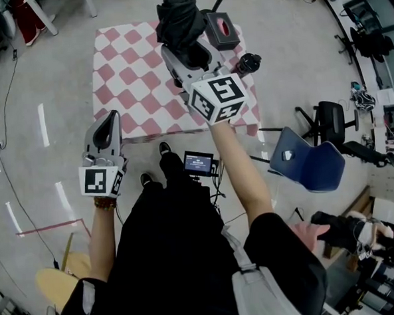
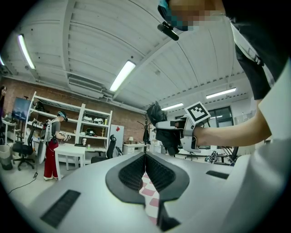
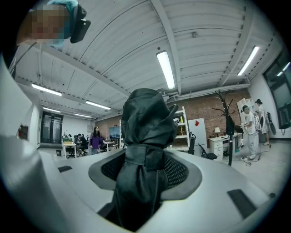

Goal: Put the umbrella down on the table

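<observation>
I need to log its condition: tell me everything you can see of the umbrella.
The umbrella is a black compact one, folded, its cloth bunched and bound by a strap at the middle. The right claw is shut on it about that strap, holding it in the air above the checkered table; nothing else touches it.

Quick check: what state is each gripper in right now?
Left gripper: shut, nothing between the jaws.
Right gripper: shut on the folded black umbrella.
</observation>
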Demonstrator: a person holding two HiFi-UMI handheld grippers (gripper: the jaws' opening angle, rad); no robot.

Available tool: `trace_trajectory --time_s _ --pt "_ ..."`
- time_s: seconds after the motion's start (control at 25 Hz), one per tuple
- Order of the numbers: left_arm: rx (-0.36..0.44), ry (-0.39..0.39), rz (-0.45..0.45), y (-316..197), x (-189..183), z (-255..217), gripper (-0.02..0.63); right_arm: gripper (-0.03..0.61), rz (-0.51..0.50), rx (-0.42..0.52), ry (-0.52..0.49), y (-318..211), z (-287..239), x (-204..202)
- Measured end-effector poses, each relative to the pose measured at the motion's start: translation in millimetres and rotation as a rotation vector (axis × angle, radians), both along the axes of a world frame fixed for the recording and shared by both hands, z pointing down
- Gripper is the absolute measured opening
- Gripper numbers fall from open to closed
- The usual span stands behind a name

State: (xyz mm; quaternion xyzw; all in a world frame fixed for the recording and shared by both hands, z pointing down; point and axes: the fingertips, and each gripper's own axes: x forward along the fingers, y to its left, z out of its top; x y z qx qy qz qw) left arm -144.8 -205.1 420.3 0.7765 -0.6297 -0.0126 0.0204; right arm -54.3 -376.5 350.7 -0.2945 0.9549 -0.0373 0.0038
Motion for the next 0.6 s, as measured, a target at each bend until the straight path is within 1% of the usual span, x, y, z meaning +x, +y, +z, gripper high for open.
trace_trajectory --time_s 0.16,0.36,0.6 --pt "-0.001 -0.001 0.003 -7.6 1.4 1.7 0.015 0.227 0.019 -0.036 0.003 -18.6 15.1 -3.2" --pt "-0.014 -0.002 0.005 -14.4 1.4 8.0 0.015 0.225 0.042 -0.064 0.037 -43.1 33.8 -8.6" --pt "-0.037 -0.003 0.006 -22.6 5.6 17.2 0.015 0.225 0.047 -0.162 0.111 -75.2 76.3 -21.6"
